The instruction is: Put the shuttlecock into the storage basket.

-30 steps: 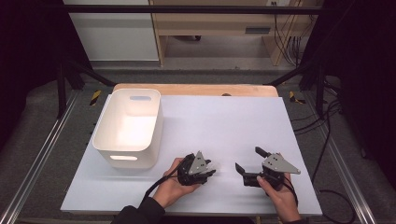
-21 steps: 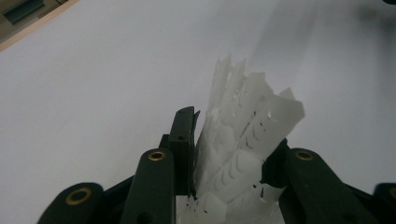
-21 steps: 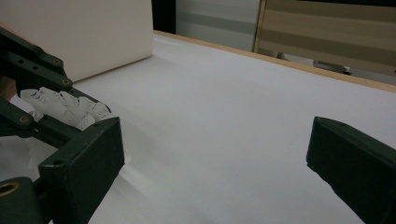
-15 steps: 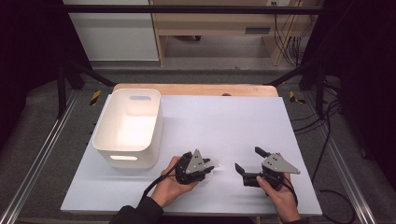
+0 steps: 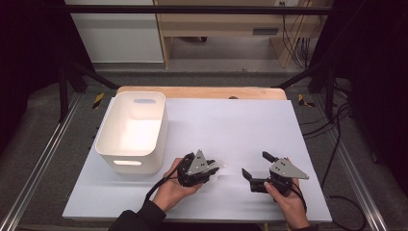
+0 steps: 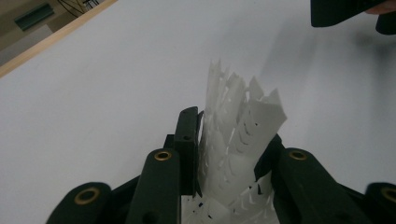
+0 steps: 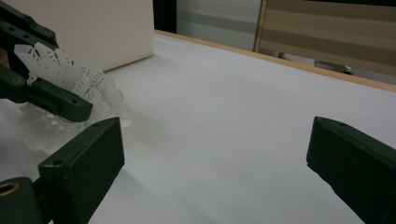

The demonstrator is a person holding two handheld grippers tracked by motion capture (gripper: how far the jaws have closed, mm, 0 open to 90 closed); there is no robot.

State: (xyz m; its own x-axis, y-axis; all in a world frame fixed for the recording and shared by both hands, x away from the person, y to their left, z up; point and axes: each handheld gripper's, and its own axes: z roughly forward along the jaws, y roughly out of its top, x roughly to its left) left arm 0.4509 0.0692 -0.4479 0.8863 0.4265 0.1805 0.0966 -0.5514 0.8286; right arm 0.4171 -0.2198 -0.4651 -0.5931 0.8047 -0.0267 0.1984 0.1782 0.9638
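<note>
Closing over the last moment, the left gripper [image 5: 211, 169] now clamps the slit white paper netting [image 6: 236, 140] low on the table [image 5: 231, 125] beside the white bin [image 5: 132, 127], probably to lift it, while the right gripper [image 5: 254, 167] waits wide open nearby.

The table top [image 5: 250, 130] in the middle of the frame is plain pale white, edged along its far side by a light wood strip [image 5: 202, 91]. At centre left sits a plain white bin [image 5: 132, 127]. Lower centre, a translucent white sheet [image 6: 236, 140] is cut all over with small chevron slits. Both grippers [image 5: 214, 169] [image 5: 253, 166] have black jaws and grey top plates.
</note>
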